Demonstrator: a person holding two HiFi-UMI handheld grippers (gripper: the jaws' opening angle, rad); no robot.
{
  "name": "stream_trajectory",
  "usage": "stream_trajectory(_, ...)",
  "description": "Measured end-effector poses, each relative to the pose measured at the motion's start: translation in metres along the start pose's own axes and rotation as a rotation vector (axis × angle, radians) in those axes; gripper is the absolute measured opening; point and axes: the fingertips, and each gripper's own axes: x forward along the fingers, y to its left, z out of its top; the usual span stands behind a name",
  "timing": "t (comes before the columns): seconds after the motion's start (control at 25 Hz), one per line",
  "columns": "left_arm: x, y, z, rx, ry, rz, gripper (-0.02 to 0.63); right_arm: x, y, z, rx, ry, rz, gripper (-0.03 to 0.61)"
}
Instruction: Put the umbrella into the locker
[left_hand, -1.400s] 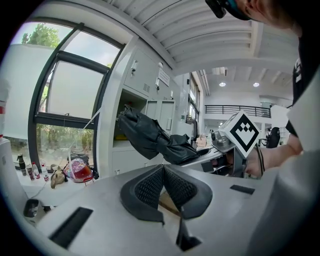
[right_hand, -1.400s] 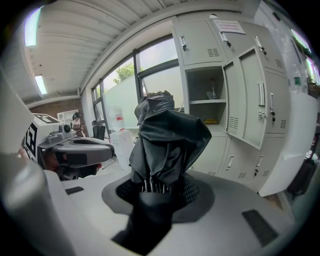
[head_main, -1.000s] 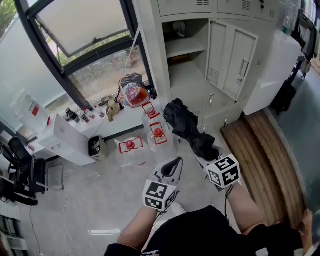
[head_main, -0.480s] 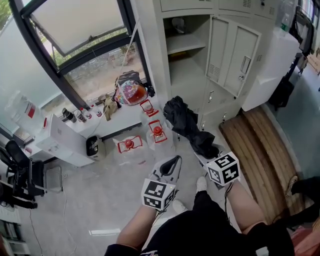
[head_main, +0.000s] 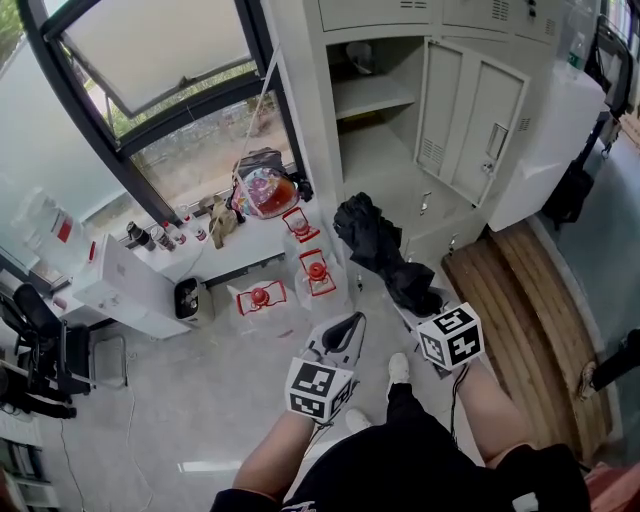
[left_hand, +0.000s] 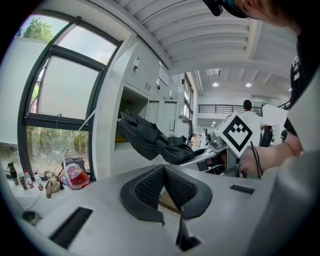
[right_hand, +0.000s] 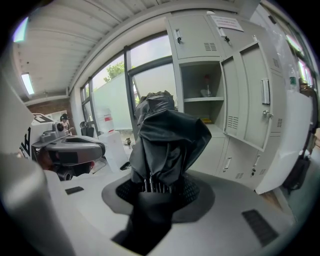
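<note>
The left gripper (head_main: 346, 327) is held low on the near side. In the left gripper view its jaws are seen pressed together with nothing between them. Just beside it, the right gripper (head_main: 418, 303) is closed on the near end of the folded black umbrella (head_main: 382, 252), and the jaws are kept part-way apart by the bundle clamped between the pads. The umbrella's long axis runs from that grip up and away. Its loose, bunched far end is pointed toward the open compartment of the locker (head_main: 310, 110), and the umbrella is carried in the air in front of that compartment, outside it. Thin metal ribs (right_hand: 149, 185) at the grip are shown only in the right gripper view; in the head view that spot is covered by cloth. The upward tilt is seen from the side in the left gripper view. The locker door (head_main: 470, 120) is seen swung open beside the compartment.
</note>
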Motion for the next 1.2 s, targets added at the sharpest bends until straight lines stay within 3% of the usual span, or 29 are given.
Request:
stream_trajectory(0.56, 0.074, 0.028, 0.015, -0.022, 0.010, 0.022, 0.015, 0.037, -0.079, 0.024, -0.004, 0.024, -0.012, 0.201)
stream_trajectory(1.2, 0.159, 0.053, 0.031, -0.023, 0.020, 0.013, 0.015, 0.094, -0.166, 0.060, -0.092, 0.072, -0.046, 0.201)
